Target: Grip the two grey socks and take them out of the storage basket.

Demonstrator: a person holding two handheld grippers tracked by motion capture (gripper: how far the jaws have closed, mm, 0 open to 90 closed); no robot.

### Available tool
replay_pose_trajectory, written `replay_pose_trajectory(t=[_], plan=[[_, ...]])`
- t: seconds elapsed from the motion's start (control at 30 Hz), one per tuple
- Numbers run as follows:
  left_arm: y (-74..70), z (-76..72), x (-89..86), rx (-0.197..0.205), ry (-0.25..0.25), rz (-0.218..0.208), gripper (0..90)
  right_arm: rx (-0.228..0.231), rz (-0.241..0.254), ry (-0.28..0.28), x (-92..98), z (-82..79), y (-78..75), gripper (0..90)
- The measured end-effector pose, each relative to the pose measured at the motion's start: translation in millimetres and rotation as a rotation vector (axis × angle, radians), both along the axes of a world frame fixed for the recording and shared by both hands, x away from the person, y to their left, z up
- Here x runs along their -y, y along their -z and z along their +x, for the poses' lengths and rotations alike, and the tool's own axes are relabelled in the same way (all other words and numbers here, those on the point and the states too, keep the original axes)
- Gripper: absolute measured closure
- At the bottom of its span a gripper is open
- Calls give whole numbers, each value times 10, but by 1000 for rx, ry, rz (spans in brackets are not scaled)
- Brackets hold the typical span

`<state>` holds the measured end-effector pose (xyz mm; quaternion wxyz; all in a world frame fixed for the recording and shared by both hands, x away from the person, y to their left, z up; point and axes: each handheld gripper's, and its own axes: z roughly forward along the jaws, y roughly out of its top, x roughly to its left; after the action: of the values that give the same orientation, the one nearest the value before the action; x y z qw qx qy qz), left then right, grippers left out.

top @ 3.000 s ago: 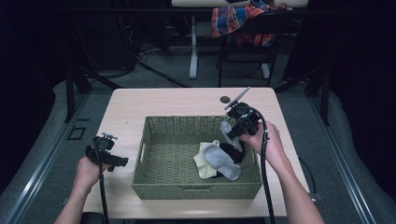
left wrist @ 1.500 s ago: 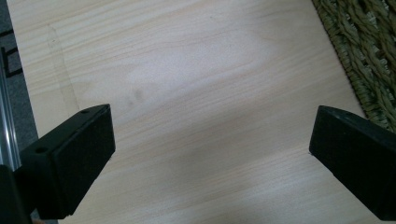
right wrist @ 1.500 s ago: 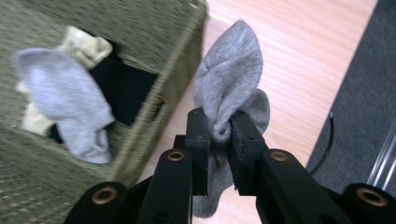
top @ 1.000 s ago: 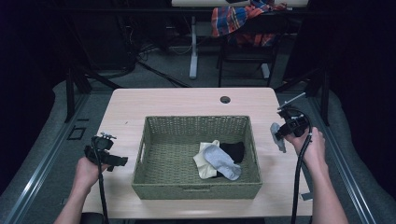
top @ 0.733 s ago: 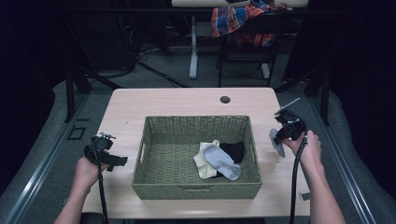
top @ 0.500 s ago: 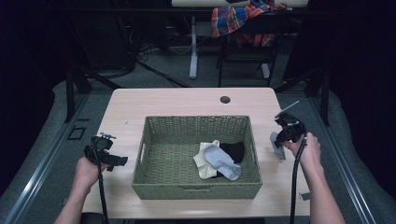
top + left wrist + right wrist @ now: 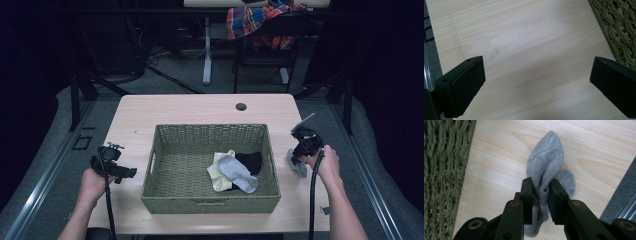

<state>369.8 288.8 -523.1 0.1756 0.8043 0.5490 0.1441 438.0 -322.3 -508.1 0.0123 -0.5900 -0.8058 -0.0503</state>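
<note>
Right gripper view showed the grey sock (image 7: 545, 167) pinched between the jaws of the right gripper (image 7: 541, 195), its long axis running away from the jaws and its free end draped on the wooden surface (image 7: 499, 170), just beside the basket (image 7: 210, 202). The basket held a light grey sock (image 7: 238, 172), a cream cloth (image 7: 218, 171) and a dark piece (image 7: 249, 161). The left gripper (image 7: 536, 85) hovered, jaws spread, over bare surface on the basket's far side.

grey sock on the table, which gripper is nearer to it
Right. The right gripper has its jaws closed on the grey sock, right of the basket. The left gripper sits open across the basket, at its left side.
</note>
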Motion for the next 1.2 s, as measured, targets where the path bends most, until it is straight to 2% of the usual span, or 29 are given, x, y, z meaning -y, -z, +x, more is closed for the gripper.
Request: replay_pose_trajectory(t=[0.03, 0.1, 0.2, 0.23, 0.27, 0.33, 0.37, 0.43, 0.47, 0.53, 0.57, 0.6, 0.63, 0.7, 0.9, 1.03, 1.07, 1.2], plan=[[-2, -1, 1, 1, 0, 1, 2, 23, 20, 27, -17, -11, 24, 754], [-2, -4, 2, 5, -2, 5, 2, 4, 16, 8, -19, -1, 27, 751], [-5, -5, 1, 5, -2, 4, 2, 14, 24, 21, -32, -7, 42, 729], [-7, -4, -2, 1, -1, 2, 2, 9, 25, 13, -27, -4, 37, 699], [-6, -4, -4, 0, -2, 2, 2, 15, 27, 19, -24, -9, 21, 623], [-2, -2, -6, 0, -4, 0, 2, 40, 50, 13, 6, -18, -67, 519], [-2, -2, -6, 0, -4, 0, 2, 40, 50, 13, 6, -18, -67, 519], [-2, -1, -5, -1, 0, 1, 2, 82, 67, 31, 15, -44, -176, 423], [-1, 0, -4, -1, 0, 0, 2, 116, 92, 23, 32, -77, -319, 323], [-1, 0, -4, -1, 1, 0, 2, 116, 91, 6, 43, -82, -378, 303], [-1, 0, -5, -1, 0, 0, 2, 149, 100, 6, 40, -109, -452, 256], [-1, 0, -6, -1, -1, 0, 2, 156, 106, -2, 43, -120, -499, 216], [0, 1, -6, -2, -1, -2, 2, 187, 127, -8, 34, -162, -625, 150], [0, 2, -5, -2, -1, -1, 2, 192, 128, -19, 35, -172, -671, 138], [-1, 1, -4, 0, -1, 1, 2, 251, 137, -61, -105, -263, -914, 81], [-1, 3, -6, -5, -1, 0, 2, 280, 140, -131, -326, -329, -1066, 19], [-1, 3, -6, -5, -1, 0, 2, 280, 140, -131, -326, -329, -1066, 19], [-2, 2, -6, -4, 0, 1, 2, 300, 139, -189, -541, -387, -1149, 0]])
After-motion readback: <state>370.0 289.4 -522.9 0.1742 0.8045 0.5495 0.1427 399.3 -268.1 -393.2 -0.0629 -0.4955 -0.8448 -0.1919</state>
